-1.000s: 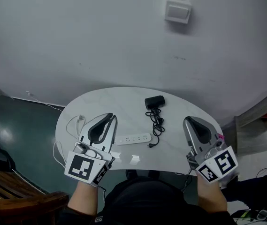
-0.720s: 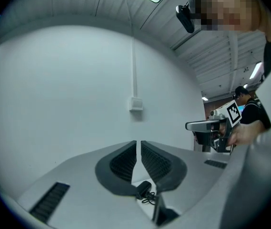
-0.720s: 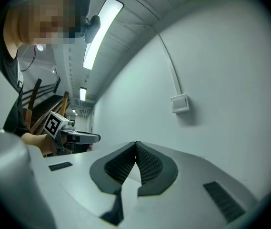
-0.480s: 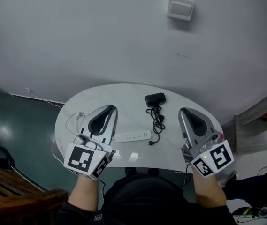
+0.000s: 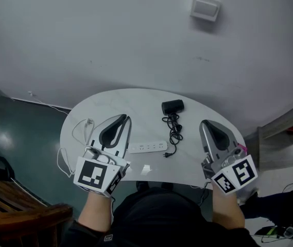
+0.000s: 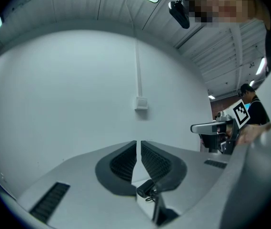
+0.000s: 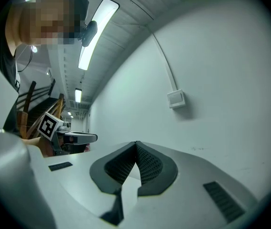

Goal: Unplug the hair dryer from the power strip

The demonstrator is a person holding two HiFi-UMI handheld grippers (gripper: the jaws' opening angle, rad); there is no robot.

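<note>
**Head view.** We see a rounded white table (image 5: 95,112) set against a grey wall; the white power strip (image 5: 147,147) lies toward the table's near edge; the black hair dryer (image 5: 172,106) lies beyond it, nearer the wall; its tangled cord (image 5: 175,133) runs down to the plug (image 5: 166,155), which rests on the tabletop just beside the strip's right end, seated in no socket that we can make out; the left gripper (image 5: 124,119) is held over the table left of the strip, the right gripper (image 5: 206,123) over the right edge, well apart from the strip; a white cable (image 5: 79,133) loops at the table's left side.

**Left gripper view.** The jaws stand almost together, a narrow slit between the pads, nothing in it; we see the hair dryer (image 6: 147,190) below them and a wall box (image 6: 141,103) ahead.

**Right gripper view.** The jaw tips meet, with nothing held between them; the same wall box (image 7: 175,99) hangs on the wall ahead.
</note>
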